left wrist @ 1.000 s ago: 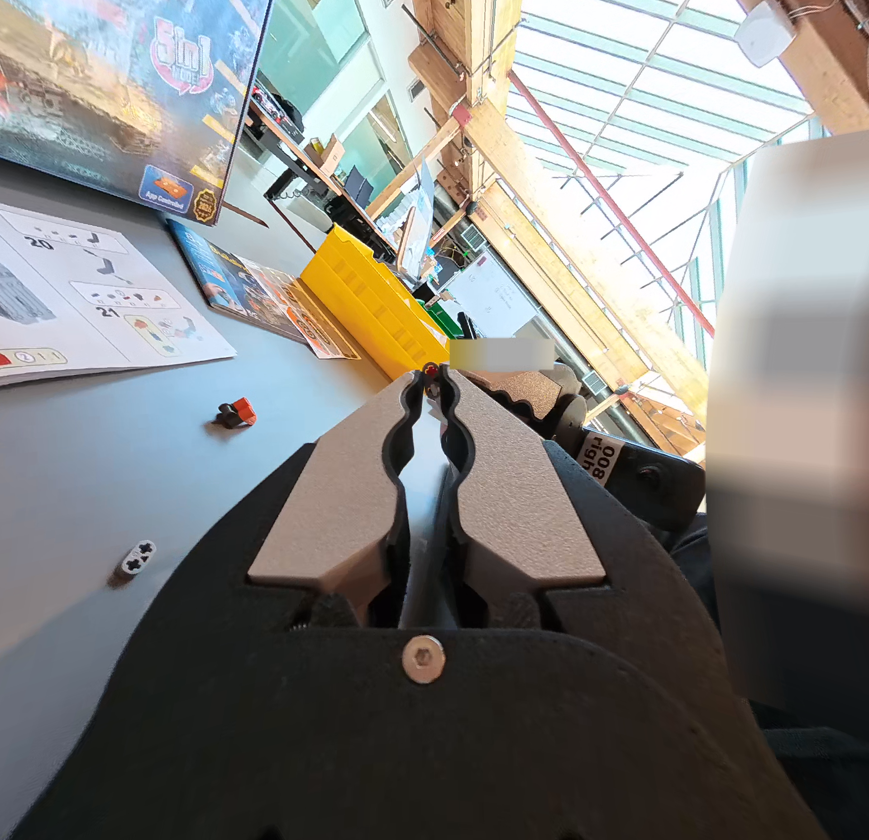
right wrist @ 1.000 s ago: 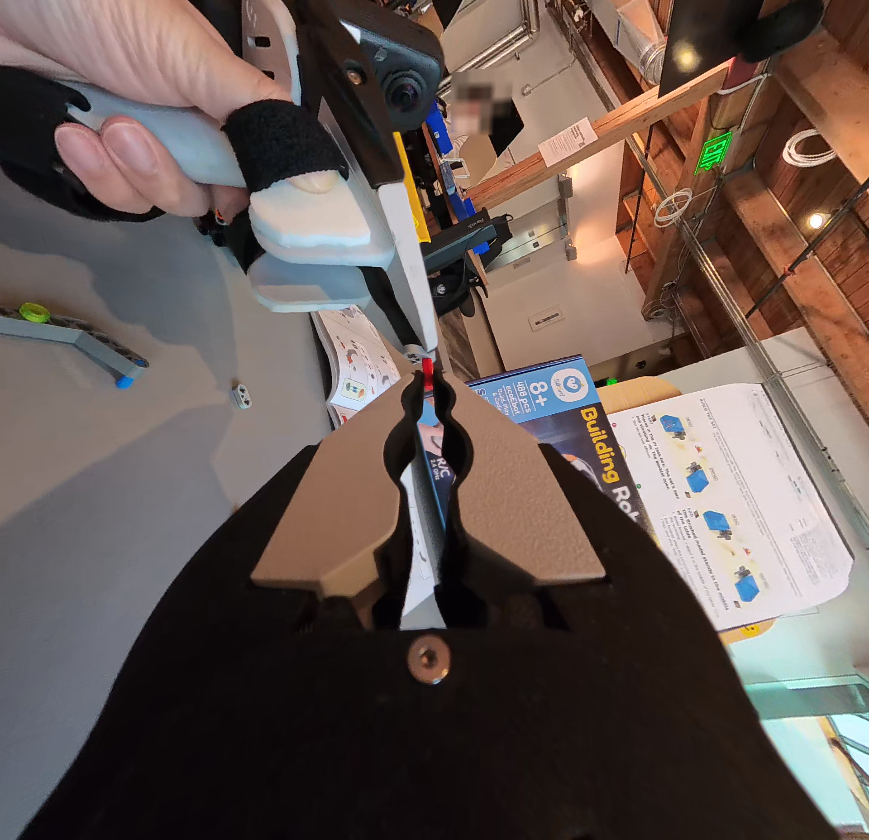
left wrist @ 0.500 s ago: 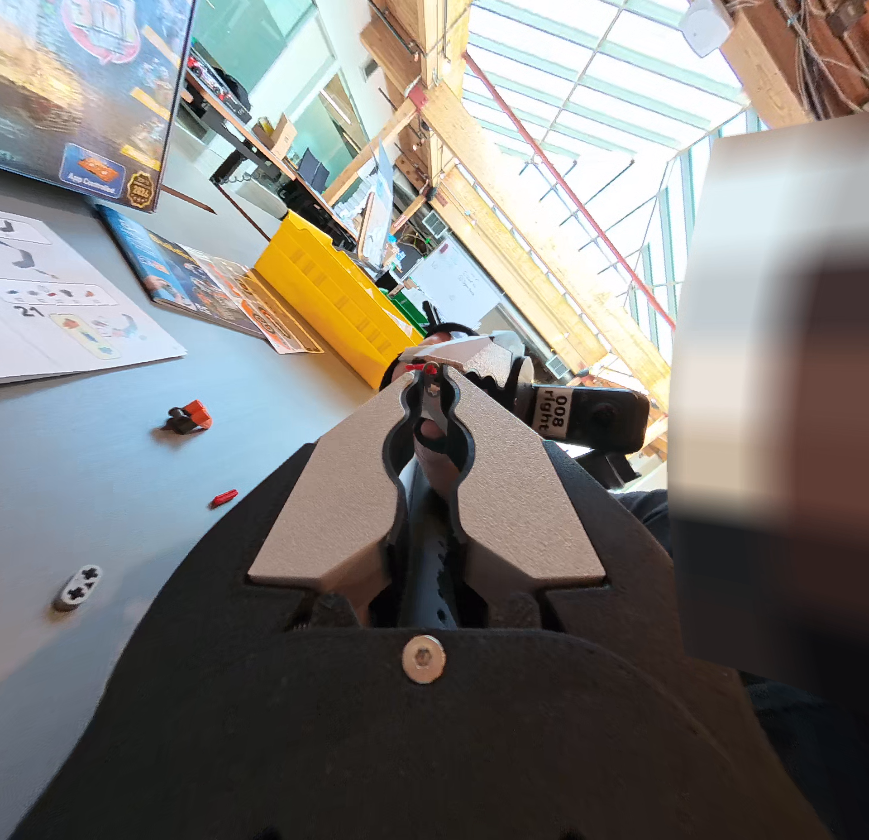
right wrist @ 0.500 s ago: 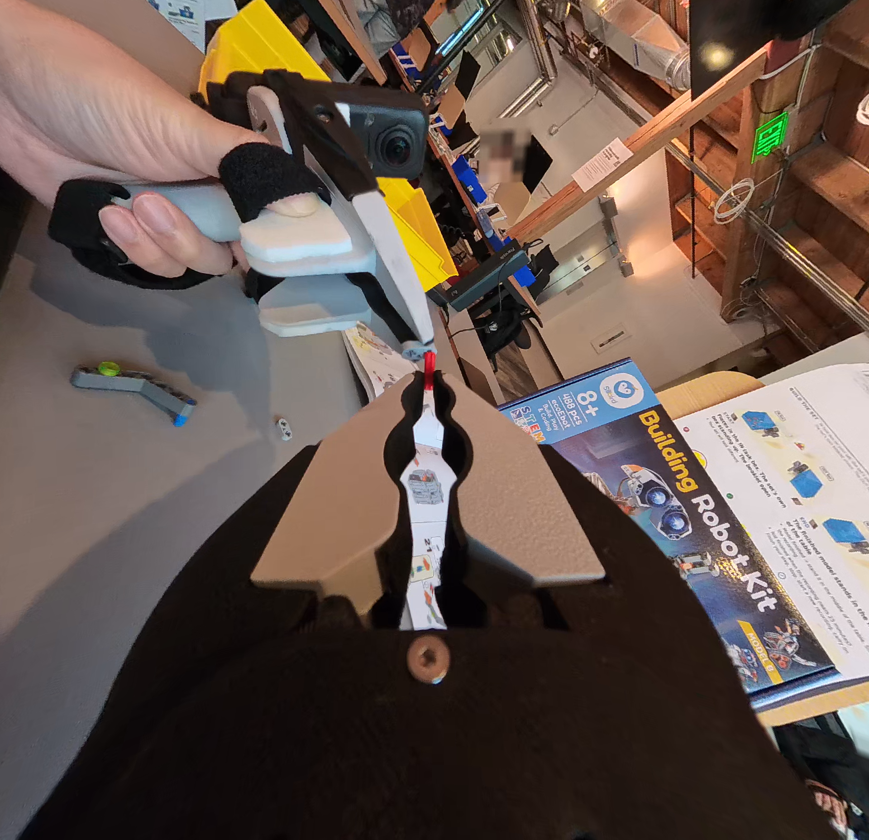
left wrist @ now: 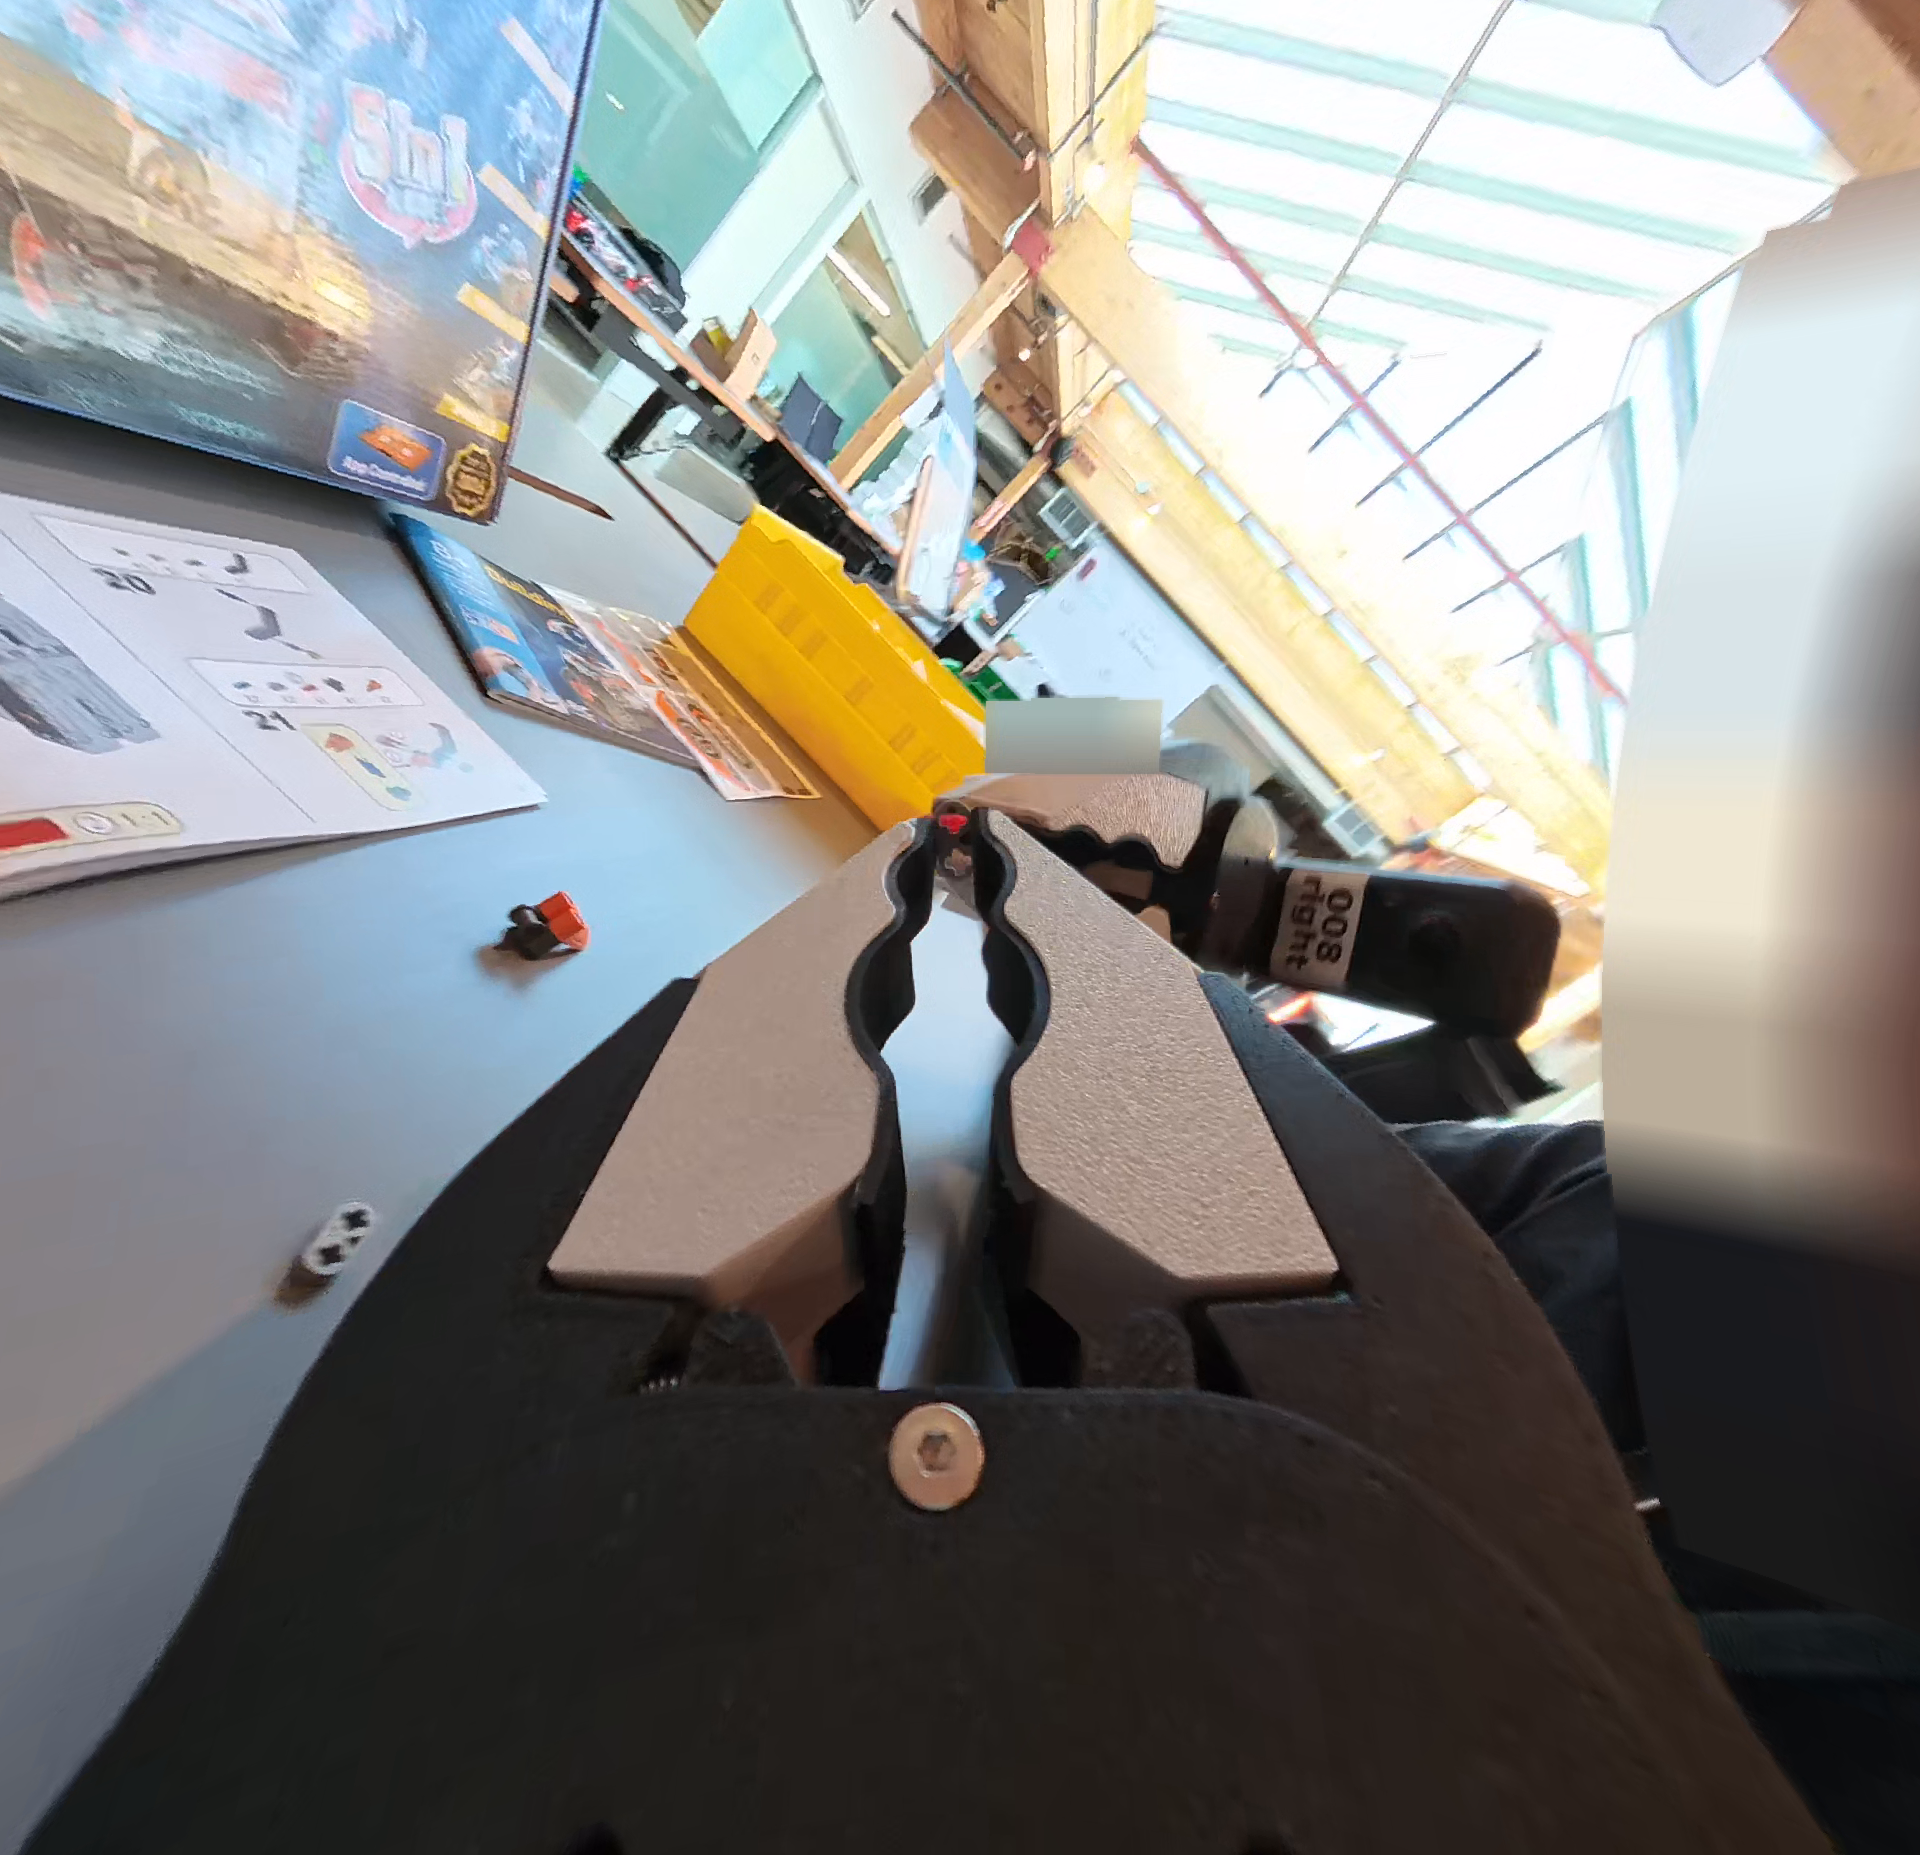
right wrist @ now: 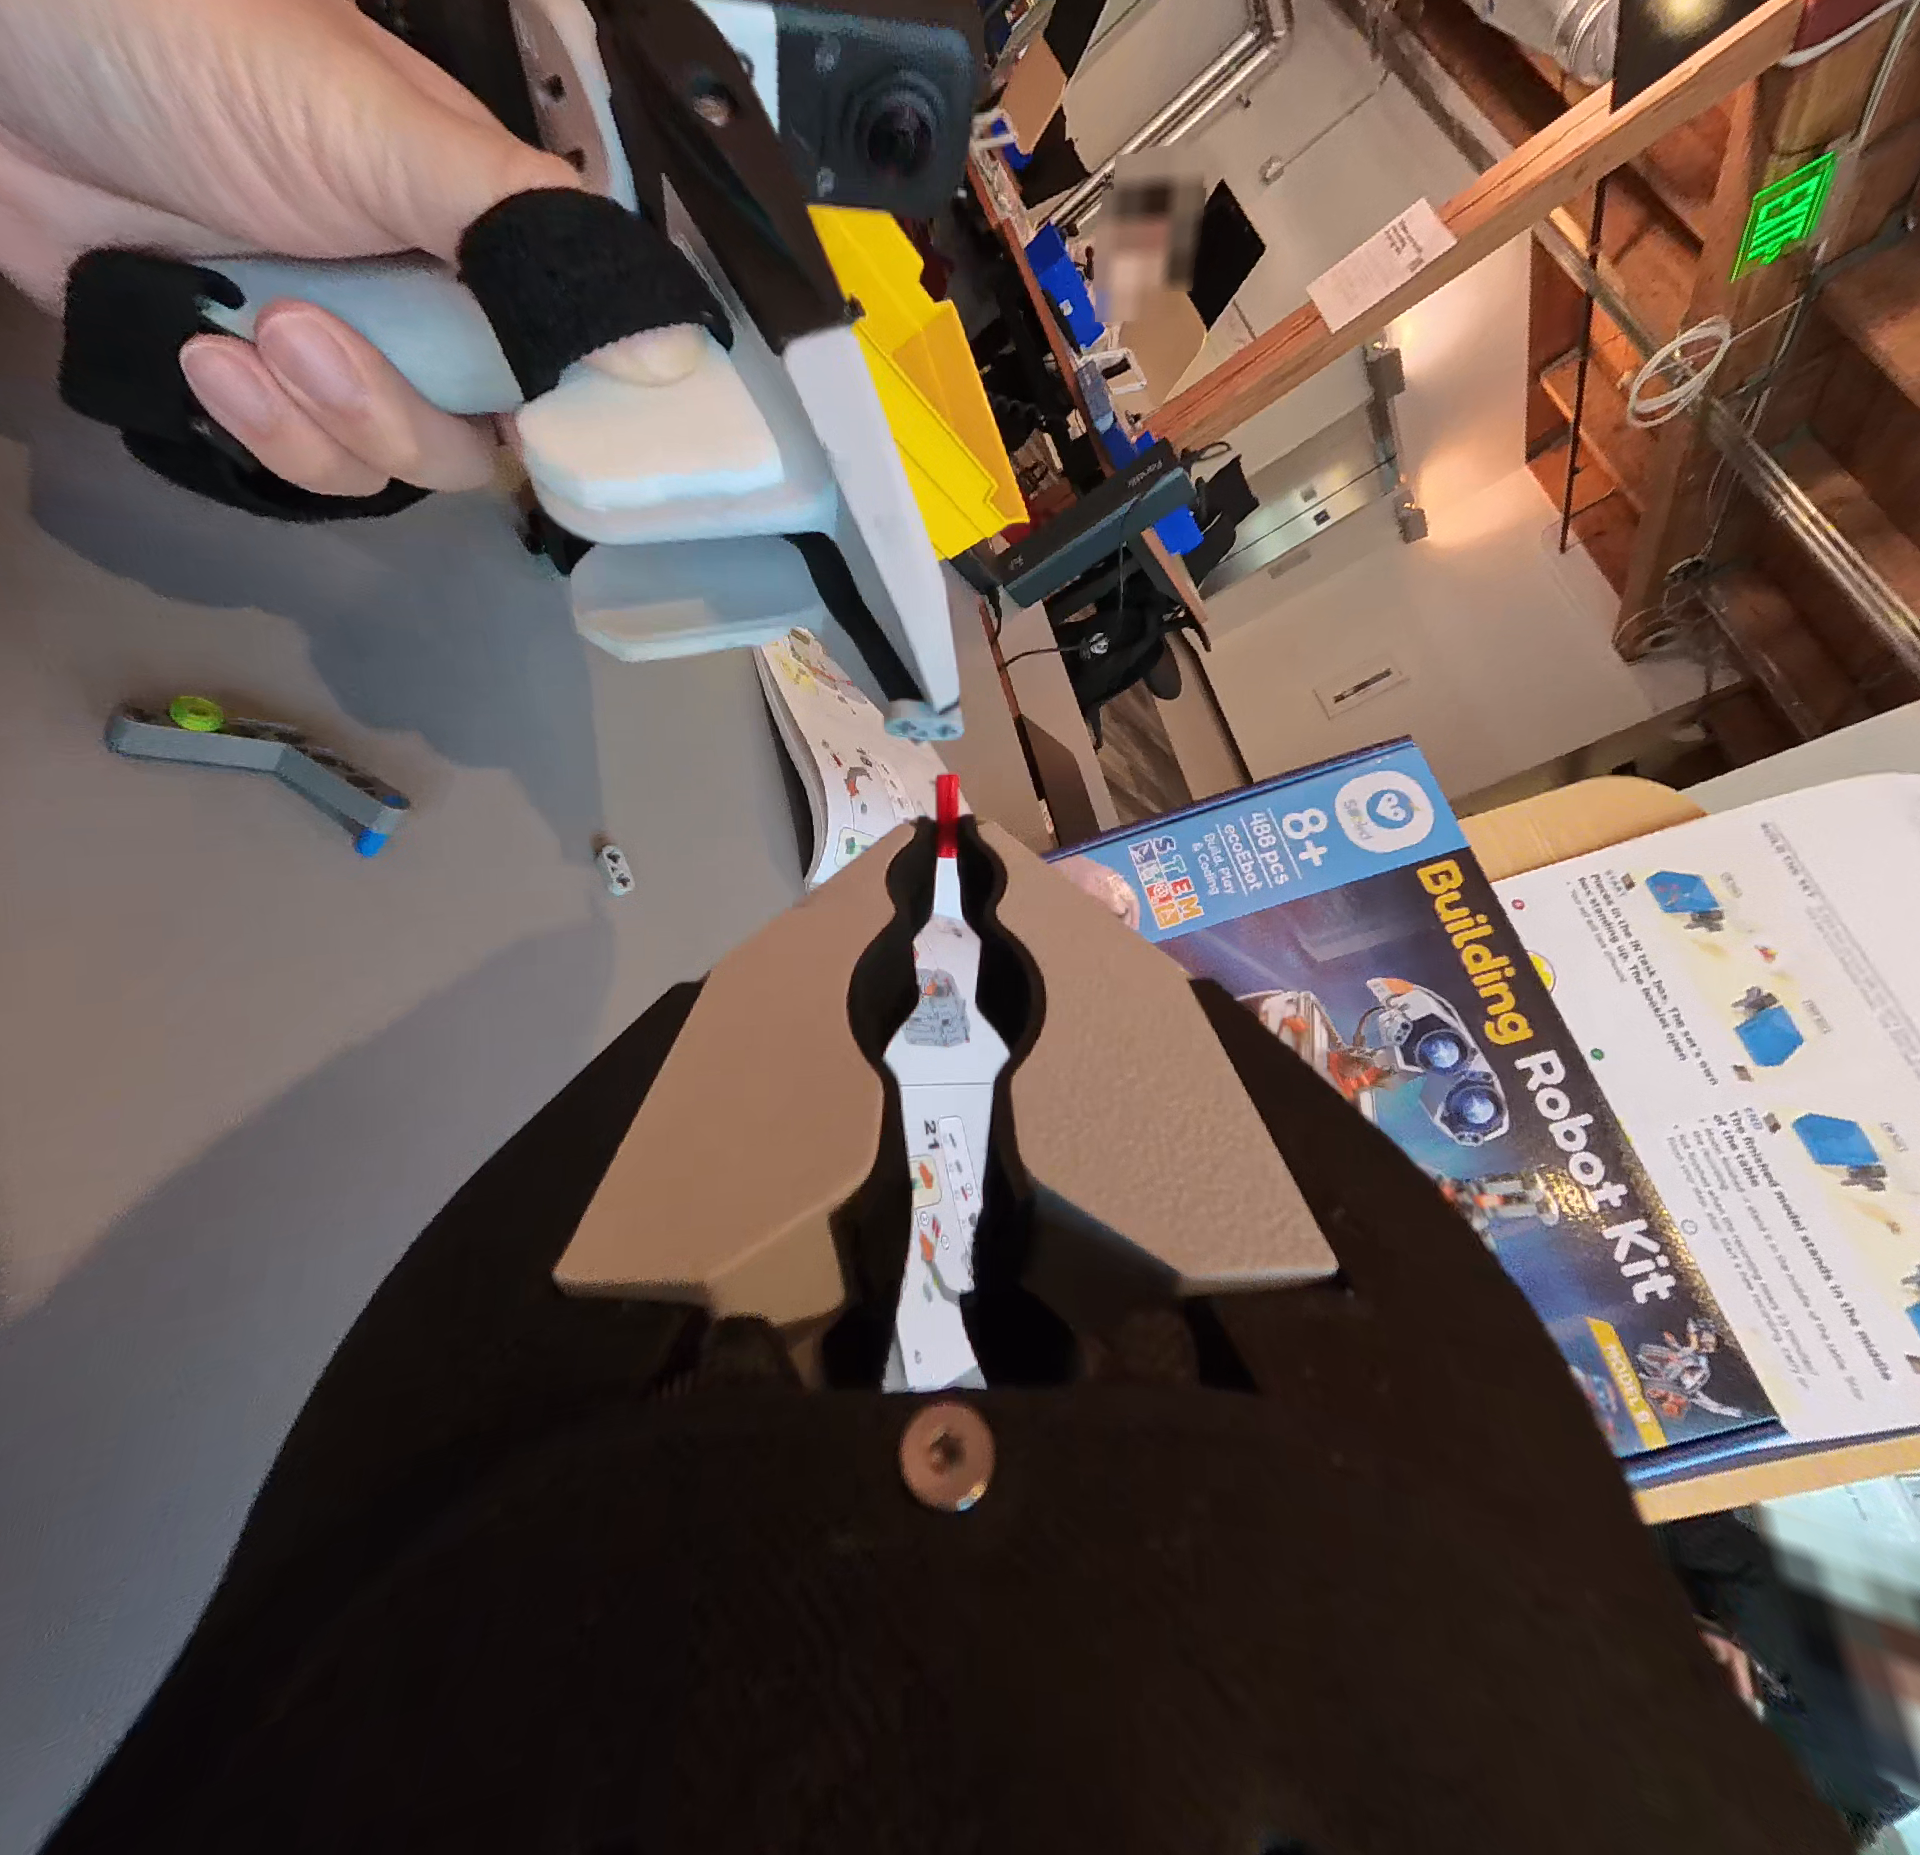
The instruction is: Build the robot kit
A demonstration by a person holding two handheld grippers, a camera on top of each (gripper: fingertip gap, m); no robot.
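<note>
My left gripper [left wrist: 951, 841] is shut on a small light grey connector [right wrist: 923, 727], which shows at its tip in the right wrist view. A hand [right wrist: 260, 195] holds that gripper above the grey table [right wrist: 260, 1078]. My right gripper [right wrist: 945, 837] is shut on a thin red pin [right wrist: 947, 818] that sticks out past its tips. The pin points at the grey connector, with a small gap between them. In the left wrist view the pin [left wrist: 951, 823] shows end on just past my fingertips, with the right gripper's fingers [left wrist: 1122, 816] behind it.
On the table lie a bent grey beam with a green bush and a blue pin [right wrist: 260, 761], a small grey connector [left wrist: 335, 1239], an orange and black piece [left wrist: 549, 924] and an open instruction booklet [left wrist: 208, 704]. A yellow bin [left wrist: 831, 662] and a blue kit box [right wrist: 1455, 1078] stand farther off. Left and right tips are no more than a few centimetres apart.
The two grippers stay tip to tip. The red pin touched the left gripper's tip before; now a small gap shows. Both views have swung slightly.
</note>
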